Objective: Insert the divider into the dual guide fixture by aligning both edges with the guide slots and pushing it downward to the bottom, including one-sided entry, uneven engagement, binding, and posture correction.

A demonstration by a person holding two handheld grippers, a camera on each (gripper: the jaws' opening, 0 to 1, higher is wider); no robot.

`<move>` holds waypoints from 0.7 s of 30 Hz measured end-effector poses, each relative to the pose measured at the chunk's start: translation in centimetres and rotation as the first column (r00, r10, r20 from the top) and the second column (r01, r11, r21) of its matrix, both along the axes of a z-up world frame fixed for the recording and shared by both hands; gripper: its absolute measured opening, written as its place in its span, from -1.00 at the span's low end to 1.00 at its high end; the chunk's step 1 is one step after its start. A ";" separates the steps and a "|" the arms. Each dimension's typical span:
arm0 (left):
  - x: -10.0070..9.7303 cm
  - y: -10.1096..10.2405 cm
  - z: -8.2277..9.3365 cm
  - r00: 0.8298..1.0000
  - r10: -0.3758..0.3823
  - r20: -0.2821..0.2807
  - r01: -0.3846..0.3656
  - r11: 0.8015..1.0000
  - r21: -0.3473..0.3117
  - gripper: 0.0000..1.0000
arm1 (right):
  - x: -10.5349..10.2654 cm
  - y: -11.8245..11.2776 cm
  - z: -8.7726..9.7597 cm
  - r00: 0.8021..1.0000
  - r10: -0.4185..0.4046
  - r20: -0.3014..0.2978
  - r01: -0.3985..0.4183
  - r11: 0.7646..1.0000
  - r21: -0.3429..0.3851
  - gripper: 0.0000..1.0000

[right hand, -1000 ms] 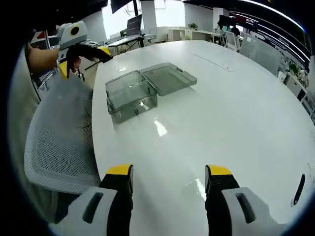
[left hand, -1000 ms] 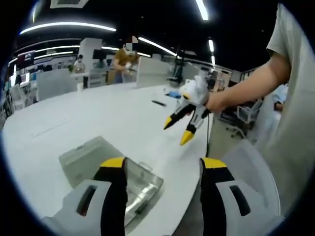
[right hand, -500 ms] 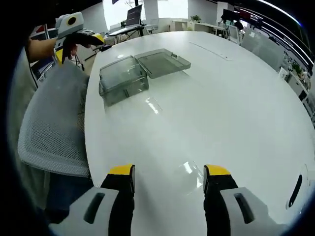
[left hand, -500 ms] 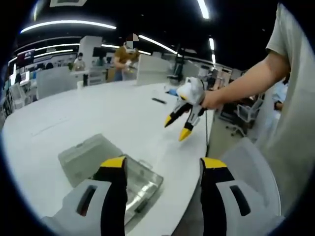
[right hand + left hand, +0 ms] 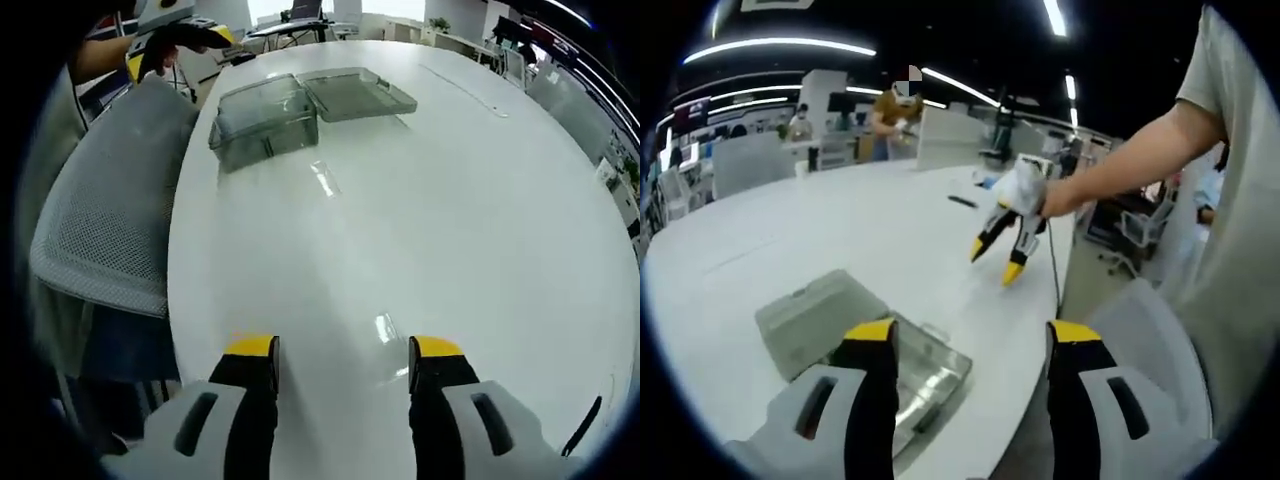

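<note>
two jaws of the left gripper [image 5: 965, 350] stand apart with nothing between them, hovering above the near edge of the table [image 5: 790, 235]. the clear box [image 5: 915, 385] lies directly below and slightly left of these jaws, its hinged lid [image 5: 805, 318] folded flat on the far side. the right gripper [image 5: 1002, 250] hangs well apart, up and to the right, over the table edge, jaws apart.

right gripper view: own jaws of the right gripper [image 5: 340, 355] are apart and empty over bare table [image 5: 480, 200]. the box [image 5: 262, 120] sits far ahead and to the left, lid [image 5: 355, 92] open beside it, long axis running across the view. the left gripper [image 5: 180, 45] hovers just beyond the box, next to a mesh chair [image 5: 105, 210].

no divider or guide slots can be made out; the box contents are too small to tell. judgement: the left gripper is much nearer the box, so the first reach falls to it.
</note>
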State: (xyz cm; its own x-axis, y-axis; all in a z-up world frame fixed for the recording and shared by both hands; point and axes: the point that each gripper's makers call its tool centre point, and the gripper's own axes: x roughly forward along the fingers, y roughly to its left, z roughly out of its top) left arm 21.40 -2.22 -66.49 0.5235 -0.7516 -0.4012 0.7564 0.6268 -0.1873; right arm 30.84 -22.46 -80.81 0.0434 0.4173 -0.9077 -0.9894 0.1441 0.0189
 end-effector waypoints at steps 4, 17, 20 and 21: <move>0.0 0.1 -0.2 1.000 0.000 -0.003 0.000 1.000 0.003 0.14 | 0.2 0.1 -0.3 1.000 0.021 -0.003 -0.021 1.000 -0.014 -0.07; 0.0 0.0 -0.2 1.000 0.000 -0.008 0.000 1.000 0.001 0.14 | 0.7 -0.7 -0.5 0.998 0.059 -0.015 -0.060 0.996 -0.058 -0.17; 0.0 0.0 -0.2 1.000 0.000 -0.010 0.000 1.000 0.000 0.14 | 0.8 -1.2 -0.6 0.997 0.080 -0.009 -0.080 0.994 -0.078 -0.22; 0.0 0.0 -0.2 1.000 0.001 -0.010 -0.001 1.000 -0.001 0.14 | 0.7 -1.2 -0.6 0.997 0.081 -0.010 -0.081 0.993 -0.081 -0.22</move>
State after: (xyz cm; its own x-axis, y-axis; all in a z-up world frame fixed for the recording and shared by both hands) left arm 21.37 -2.23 -66.74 0.5198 -0.7517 -0.4060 0.7540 0.6271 -0.1957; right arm 31.56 -23.67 -81.40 0.0061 0.3439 -0.9390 -0.9978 0.0647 0.0173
